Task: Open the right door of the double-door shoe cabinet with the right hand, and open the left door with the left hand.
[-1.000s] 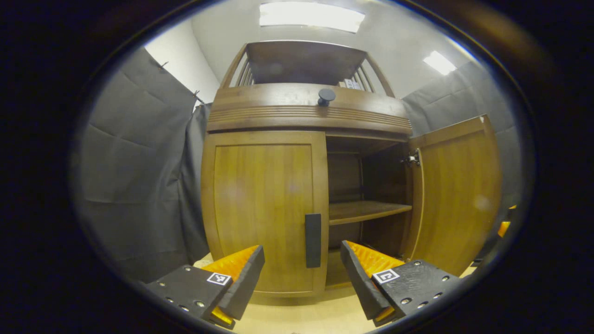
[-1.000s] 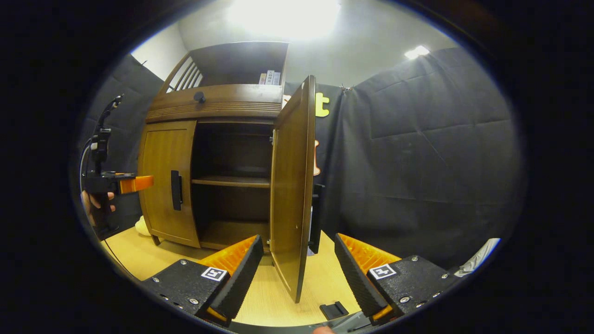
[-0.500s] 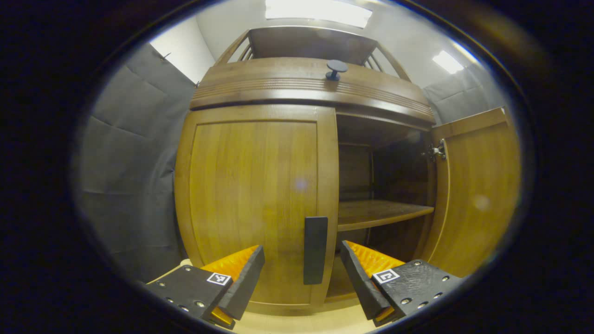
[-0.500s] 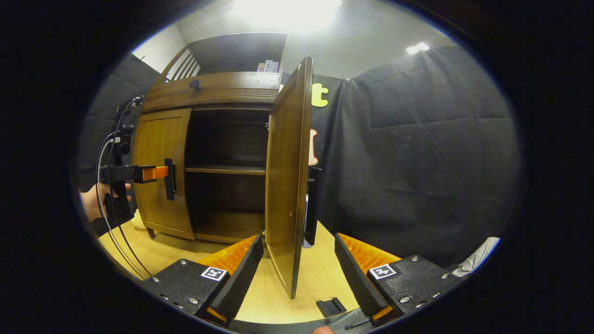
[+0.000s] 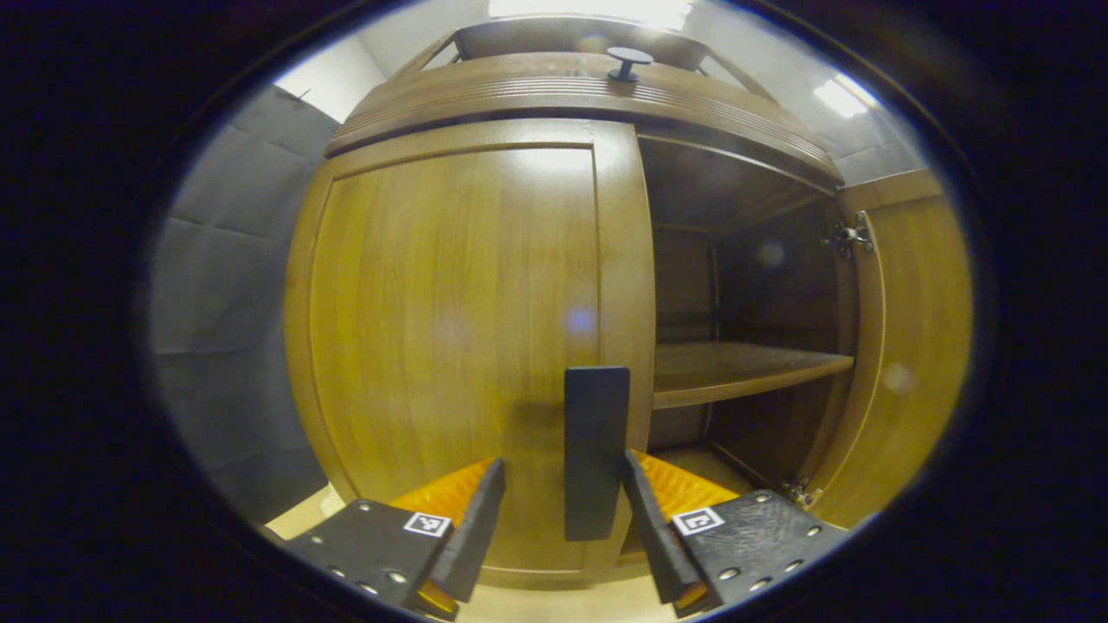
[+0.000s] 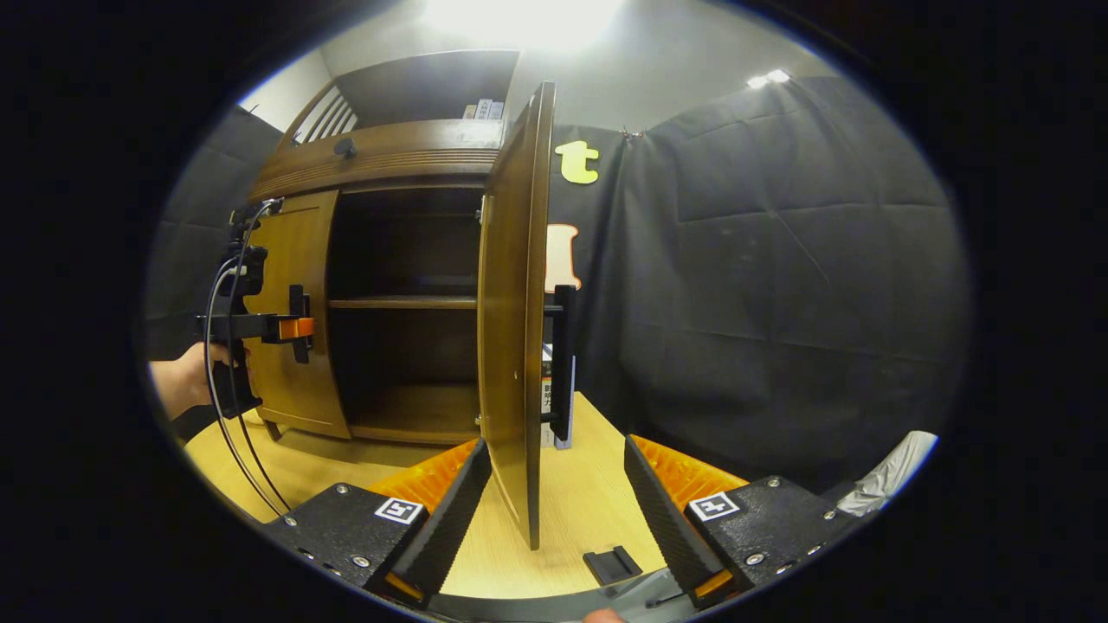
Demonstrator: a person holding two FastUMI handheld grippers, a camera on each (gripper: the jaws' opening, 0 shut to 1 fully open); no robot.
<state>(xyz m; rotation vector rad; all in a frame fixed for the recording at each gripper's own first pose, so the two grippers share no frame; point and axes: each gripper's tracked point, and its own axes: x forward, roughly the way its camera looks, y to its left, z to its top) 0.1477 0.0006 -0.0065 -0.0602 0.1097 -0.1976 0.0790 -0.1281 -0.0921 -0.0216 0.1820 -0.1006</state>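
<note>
The wooden shoe cabinet's left door (image 5: 450, 329) is closed, and its dark upright handle (image 5: 595, 450) stands between the fingers of my left gripper (image 5: 561, 510). That gripper is open and its fingers do not touch the handle. The right door (image 5: 909, 346) is swung wide open, showing a shelf (image 5: 744, 368) inside. In the right gripper view the right door (image 6: 518, 329) is seen edge-on with its handle (image 6: 564, 363) on the far face. My right gripper (image 6: 554, 484) is open just in front of the door's lower edge. The left gripper (image 6: 281, 329) and a hand (image 6: 182, 385) are at the left door.
A round knob (image 5: 629, 61) sticks out of the cabinet's top band. Books (image 6: 480, 108) stand on the upper shelf. A small black piece (image 6: 613, 564) lies on the light wood floor (image 6: 589, 484). A pale cloth (image 6: 892, 472) lies at the right by the black curtain wall.
My left gripper has moved in to the left door until the handle stands between its fingers, which have narrowed a little. The right gripper has shifted slightly closer to the open right door.
</note>
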